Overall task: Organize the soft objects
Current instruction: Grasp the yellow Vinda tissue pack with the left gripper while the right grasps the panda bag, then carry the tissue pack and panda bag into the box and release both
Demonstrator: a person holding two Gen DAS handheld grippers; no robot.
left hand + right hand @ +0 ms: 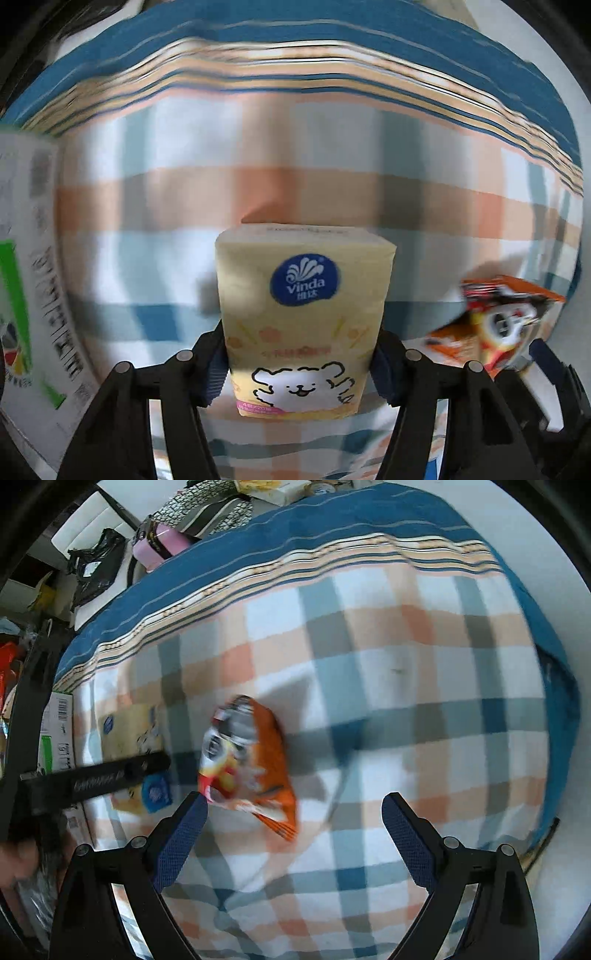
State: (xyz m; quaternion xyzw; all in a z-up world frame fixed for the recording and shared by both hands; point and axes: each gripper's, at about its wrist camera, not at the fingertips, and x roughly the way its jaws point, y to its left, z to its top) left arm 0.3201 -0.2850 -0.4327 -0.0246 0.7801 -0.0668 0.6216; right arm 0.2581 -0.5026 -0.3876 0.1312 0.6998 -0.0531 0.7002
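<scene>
My left gripper (301, 363) is shut on a yellow Vinda tissue pack (303, 321) with a white bear printed on it, its blue pads pressing both sides. The pack is held over the checked bedspread (258, 177). An orange snack bag (495, 317) lies to its right. In the right wrist view the same orange snack bag (247, 760) lies on the bedspread (406, 701), just ahead of my right gripper (293, 812), which is open and empty. The tissue pack (129, 738) and the left gripper (110, 775) show at the left there.
A white box with a green stripe and barcodes (29, 266) stands at the left, also in the right wrist view (55, 738). The bedspread's blue striped border (258, 554) runs along the far edge. Bags and clutter (147, 542) lie beyond the bed.
</scene>
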